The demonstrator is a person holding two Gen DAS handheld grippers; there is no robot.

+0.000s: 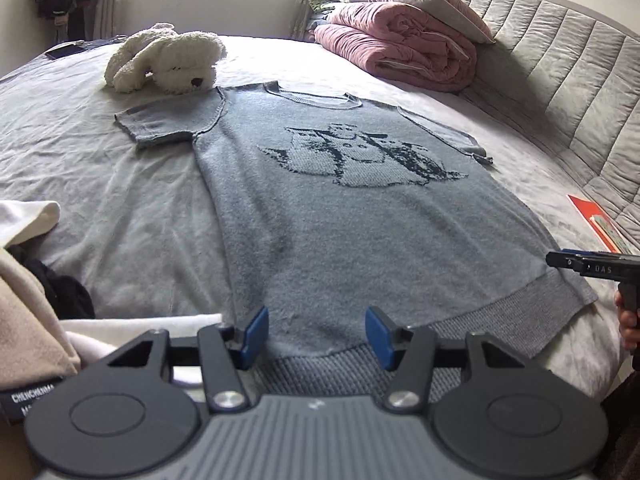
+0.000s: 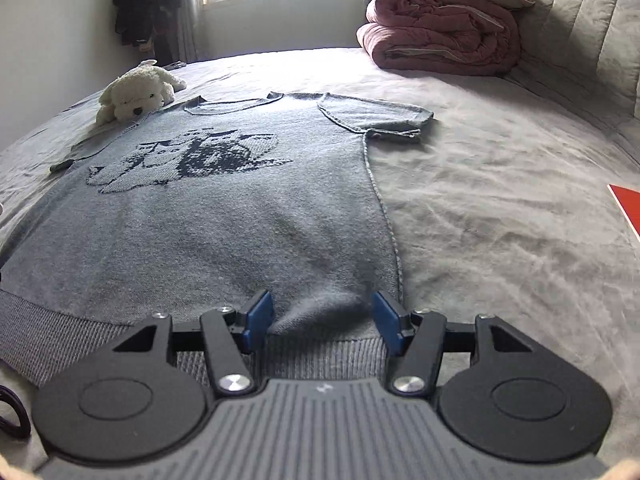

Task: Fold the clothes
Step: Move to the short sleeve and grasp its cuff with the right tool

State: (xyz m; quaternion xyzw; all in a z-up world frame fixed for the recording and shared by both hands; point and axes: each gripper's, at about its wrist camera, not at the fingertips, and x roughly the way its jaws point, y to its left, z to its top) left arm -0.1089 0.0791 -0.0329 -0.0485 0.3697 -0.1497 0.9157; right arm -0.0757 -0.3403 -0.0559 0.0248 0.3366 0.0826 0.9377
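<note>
Grey bedding (image 1: 120,208) covers the bed, with a window behind. Spread flat on it lies the grey knit sweater (image 1: 320,220), its ribbed hem nearest both cameras. At its 11 o'clock sits a white plush dog (image 1: 168,60); at 1 o'clock, a folded pink quilt (image 1: 400,48). The left gripper (image 1: 318,334) and right gripper (image 2: 322,320) both hover at the hem, fingers spread apart, grasping nothing. An orange book (image 1: 600,224) lies at 3 o'clock.
</note>
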